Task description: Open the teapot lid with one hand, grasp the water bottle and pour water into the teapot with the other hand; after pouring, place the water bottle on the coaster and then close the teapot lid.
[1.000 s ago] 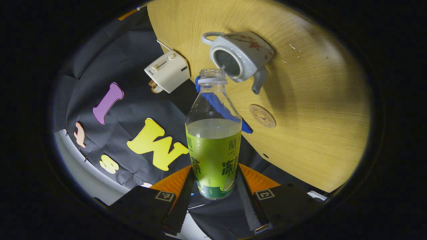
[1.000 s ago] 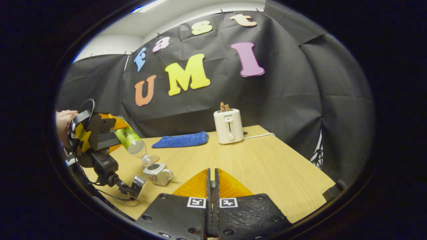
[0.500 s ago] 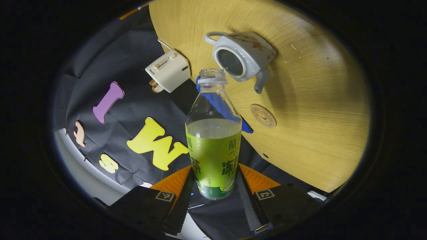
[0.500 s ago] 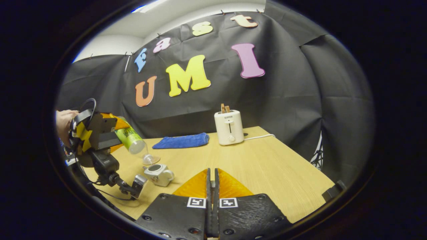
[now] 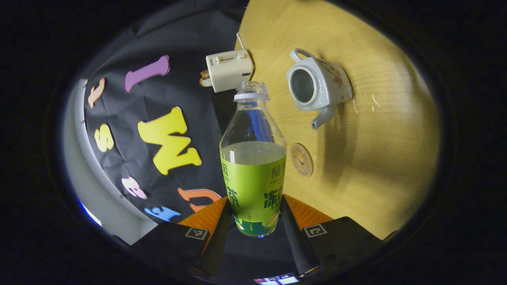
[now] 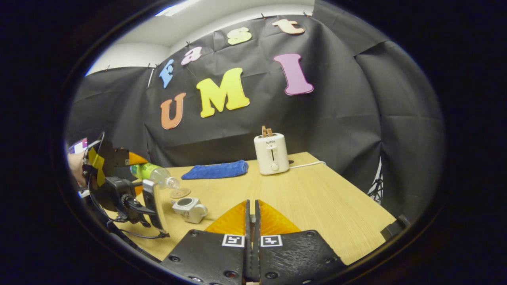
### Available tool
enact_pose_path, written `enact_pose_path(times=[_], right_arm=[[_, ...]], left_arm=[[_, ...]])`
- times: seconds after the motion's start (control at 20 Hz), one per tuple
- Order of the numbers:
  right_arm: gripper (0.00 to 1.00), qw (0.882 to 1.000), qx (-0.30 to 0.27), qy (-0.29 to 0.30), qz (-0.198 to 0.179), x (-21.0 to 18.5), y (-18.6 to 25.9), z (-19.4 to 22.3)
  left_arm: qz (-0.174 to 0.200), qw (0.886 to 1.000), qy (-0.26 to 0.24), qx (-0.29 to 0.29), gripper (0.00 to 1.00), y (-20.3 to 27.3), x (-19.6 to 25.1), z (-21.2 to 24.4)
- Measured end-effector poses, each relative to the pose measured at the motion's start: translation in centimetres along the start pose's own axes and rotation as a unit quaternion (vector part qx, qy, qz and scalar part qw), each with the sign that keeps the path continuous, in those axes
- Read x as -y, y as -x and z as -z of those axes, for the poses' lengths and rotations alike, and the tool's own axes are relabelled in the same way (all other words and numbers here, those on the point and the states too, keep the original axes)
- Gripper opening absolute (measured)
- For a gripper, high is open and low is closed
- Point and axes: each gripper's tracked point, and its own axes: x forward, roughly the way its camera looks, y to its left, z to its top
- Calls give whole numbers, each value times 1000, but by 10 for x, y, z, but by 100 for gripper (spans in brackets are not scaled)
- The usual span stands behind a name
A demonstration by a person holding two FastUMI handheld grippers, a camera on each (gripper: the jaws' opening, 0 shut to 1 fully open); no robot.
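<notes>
Left tool (image 5: 255,221) clamps the uncapped water bottle (image 5: 253,166), green label with Chinese characters, tilted above the table (image 5: 380,130) near the lidless white teapot (image 5: 319,85) and coaster (image 5: 302,159); right tool (image 6: 251,221) closed, empty

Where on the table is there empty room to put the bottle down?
The widest bare wood lies between the toaster and the table's near right edge. The coaster top is free too, just past the teapot spout. It is crowded on the left, where teapot, coaster and the left gripper holding the bottle sit close together.
</notes>
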Motion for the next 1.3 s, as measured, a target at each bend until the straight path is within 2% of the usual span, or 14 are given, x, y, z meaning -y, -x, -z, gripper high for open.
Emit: enact_pose_path(times=[0.1,0.15,0.25,0.35,0.4,0.55,0.7,0.8,0.9,0.95,1.05,1.1,1.15,1.3], right_arm=[[0,1000,4,0,1,-1,4,-3],[0,1000,6,0,0,-1,5,-4],[0,1000,8,2,0,-6,3,-8],[0,1000,4,7,1,-12,0,-7],[0,1000,3,8,1,-16,0,-7],[0,1000,0,16,1,-27,3,-5],[0,1000,10,28,1,-39,7,-11],[0,999,10,35,2,-47,6,-11],[0,999,8,43,3,-54,4,-12],[0,999,9,47,3,-57,4,-12],[0,999,6,52,3,-62,0,-10],[3,999,4,53,2,-64,-3,-9],[0,999,2,53,1,-67,-5,-7],[0,998,-4,55,-3,-74,-12,0]], left_arm=[[18,995,103,8,72,2,13,4],[27,987,159,11,72,3,16,6],[36,959,280,24,72,7,17,6],[43,918,391,42,69,9,14,9],[43,895,440,48,73,14,9,12],[45,824,560,80,73,13,0,12],[47,760,638,115,73,9,-10,9],[44,727,673,130,74,-1,-18,8],[40,699,700,140,73,-15,-28,9],[43,686,712,143,73,-24,-31,9],[44,675,722,149,74,-39,-40,11],[44,672,724,150,74,-48,-42,12],[43,670,725,152,74,-55,-45,14],[45,675,721,151,73,-77,-46,11]])
